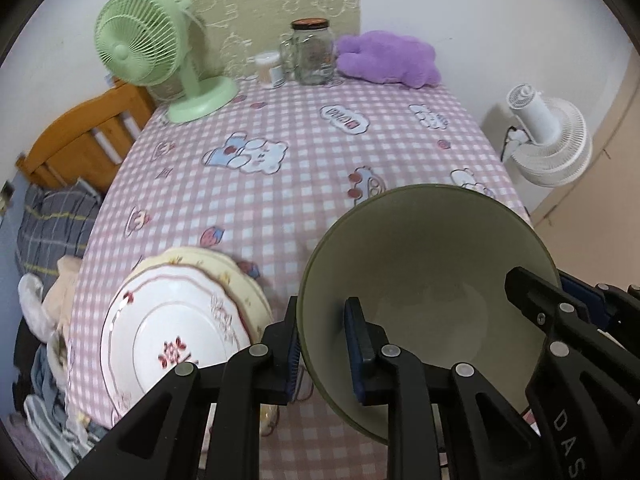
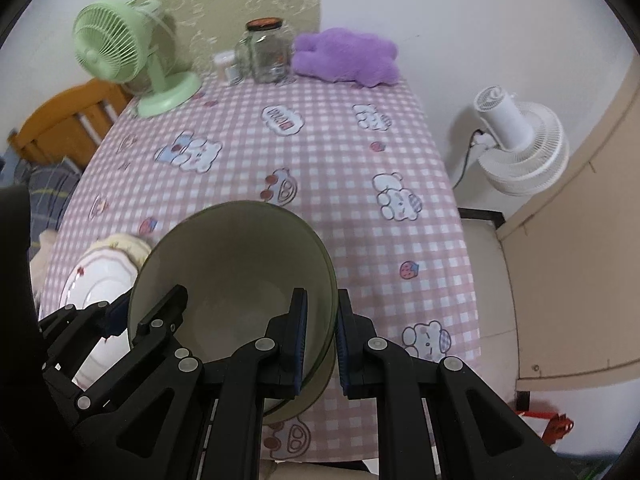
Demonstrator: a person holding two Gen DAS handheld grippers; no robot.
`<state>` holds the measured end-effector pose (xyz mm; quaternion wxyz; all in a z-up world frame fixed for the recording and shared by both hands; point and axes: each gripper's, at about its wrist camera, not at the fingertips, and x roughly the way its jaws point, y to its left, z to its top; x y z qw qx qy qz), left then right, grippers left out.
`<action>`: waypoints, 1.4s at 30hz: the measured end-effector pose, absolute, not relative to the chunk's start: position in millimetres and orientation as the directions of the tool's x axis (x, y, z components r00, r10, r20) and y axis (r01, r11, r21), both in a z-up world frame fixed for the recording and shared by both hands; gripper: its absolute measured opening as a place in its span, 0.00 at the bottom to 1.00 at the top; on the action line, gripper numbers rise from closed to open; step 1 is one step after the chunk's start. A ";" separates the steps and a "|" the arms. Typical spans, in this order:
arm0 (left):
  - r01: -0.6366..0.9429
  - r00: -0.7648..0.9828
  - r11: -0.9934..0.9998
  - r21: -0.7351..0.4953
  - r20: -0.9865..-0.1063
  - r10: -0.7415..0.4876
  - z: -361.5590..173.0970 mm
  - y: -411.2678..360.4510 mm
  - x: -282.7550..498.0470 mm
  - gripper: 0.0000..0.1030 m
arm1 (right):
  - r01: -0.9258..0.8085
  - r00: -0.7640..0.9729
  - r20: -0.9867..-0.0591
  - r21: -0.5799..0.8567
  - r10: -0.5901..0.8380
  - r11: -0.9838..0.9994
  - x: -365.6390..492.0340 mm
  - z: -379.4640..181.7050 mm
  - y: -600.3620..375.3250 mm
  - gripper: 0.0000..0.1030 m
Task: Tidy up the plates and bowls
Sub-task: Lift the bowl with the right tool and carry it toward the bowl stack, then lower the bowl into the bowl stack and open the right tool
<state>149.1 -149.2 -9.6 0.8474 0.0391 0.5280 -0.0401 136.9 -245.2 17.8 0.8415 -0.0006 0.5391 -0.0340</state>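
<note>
A large olive-green bowl with a pale inside is held between both grippers over the near part of the pink checked table. My left gripper is shut on the bowl's left rim, one pad inside and one outside. My right gripper is shut on the right rim the same way. To the left of the bowl, a white plate with red flowers lies on a pale yellow dish.
At the table's far end stand a green fan, a glass jar, a small container and a purple plush. A white fan stands off the right edge. A wooden frame and bedding lie left.
</note>
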 end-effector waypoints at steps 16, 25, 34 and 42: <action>-0.023 0.371 0.998 0.052 -0.927 0.057 -37.7 -151.1 130.7 0.17 | -0.079 0.354 -0.935 0.007 0.034 0.997 132.1 -15.1 -249.4 0.16; -0.016 0.353 0.999 0.034 -0.935 0.037 -46.4 -156.5 132.4 0.18 | -0.093 0.364 -0.931 -0.028 0.008 0.995 134.0 -17.9 -252.2 0.16; -0.030 0.370 0.999 0.033 -0.928 0.042 -49.3 -158.4 137.8 0.19 | -0.074 0.386 -0.922 -0.016 0.014 0.997 135.8 -21.3 -255.8 0.16; -0.047 0.381 0.999 0.021 -0.924 0.038 -40.5 -161.0 125.3 0.33 | -0.113 0.384 -0.920 0.039 0.080 0.993 130.9 -22.0 -259.2 0.23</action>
